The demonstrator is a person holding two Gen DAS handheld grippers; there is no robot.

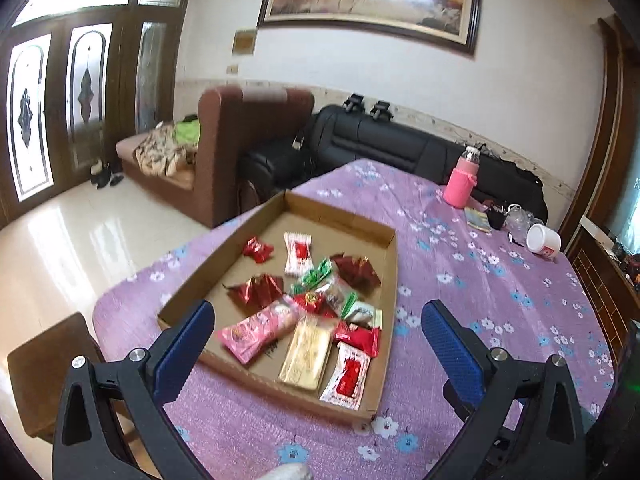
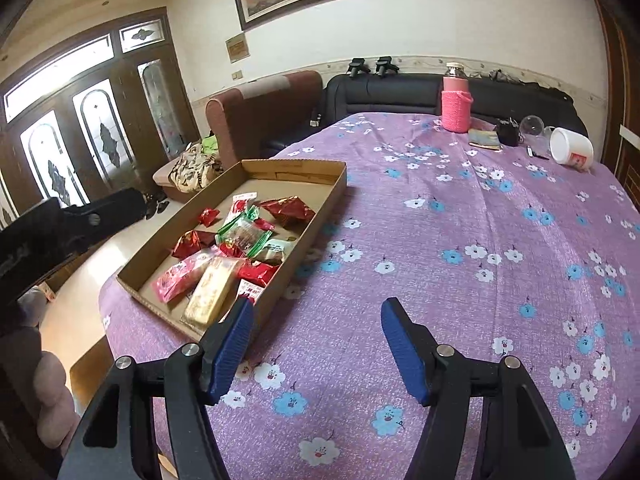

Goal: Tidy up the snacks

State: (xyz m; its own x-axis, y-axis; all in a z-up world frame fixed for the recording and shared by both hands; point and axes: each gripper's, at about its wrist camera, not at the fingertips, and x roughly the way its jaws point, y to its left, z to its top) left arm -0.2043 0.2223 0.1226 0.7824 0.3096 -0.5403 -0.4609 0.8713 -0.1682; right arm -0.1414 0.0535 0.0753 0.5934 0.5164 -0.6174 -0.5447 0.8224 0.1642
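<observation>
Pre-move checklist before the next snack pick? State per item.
1. Left gripper open and empty: ok, jaws spread wide, nothing between them.
2. Right gripper open and empty: ok, it is over the bare tablecloth beside the box.
3. Snacks inside the cardboard box: ok, all visible packets lie within its walls.
4. Nearest pick free on top: ok for the gold packet and pink packet; the middle pile overlaps.
5. Far clutter out of the way: ok, the pink bottle and white cup stand at the far edge.
6. Where the snacks should go: cannot tell.
</observation>
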